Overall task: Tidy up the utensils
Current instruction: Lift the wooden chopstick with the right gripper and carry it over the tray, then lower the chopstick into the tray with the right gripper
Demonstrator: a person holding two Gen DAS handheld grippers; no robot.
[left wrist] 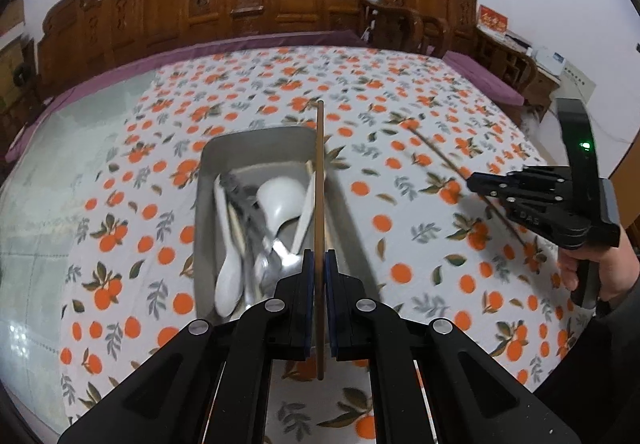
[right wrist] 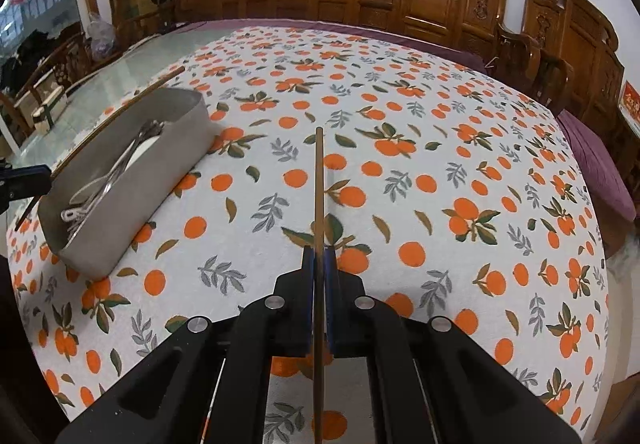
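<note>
Left gripper [left wrist: 319, 264] clamping chopstick [left wrist: 319, 179] above utensil tray [left wrist: 208, 163]

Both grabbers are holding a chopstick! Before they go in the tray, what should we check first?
1. Left gripper shut on its chopstick: ok.
2. Right gripper shut on the other chopstick: ok.
3. Left chopstick lined up over the tray: ok.
4. Right chopstick over the tray: not ok, it hangs above the tablecloth.
5. Room in the tray beside the spoons: cannot tell.
</note>
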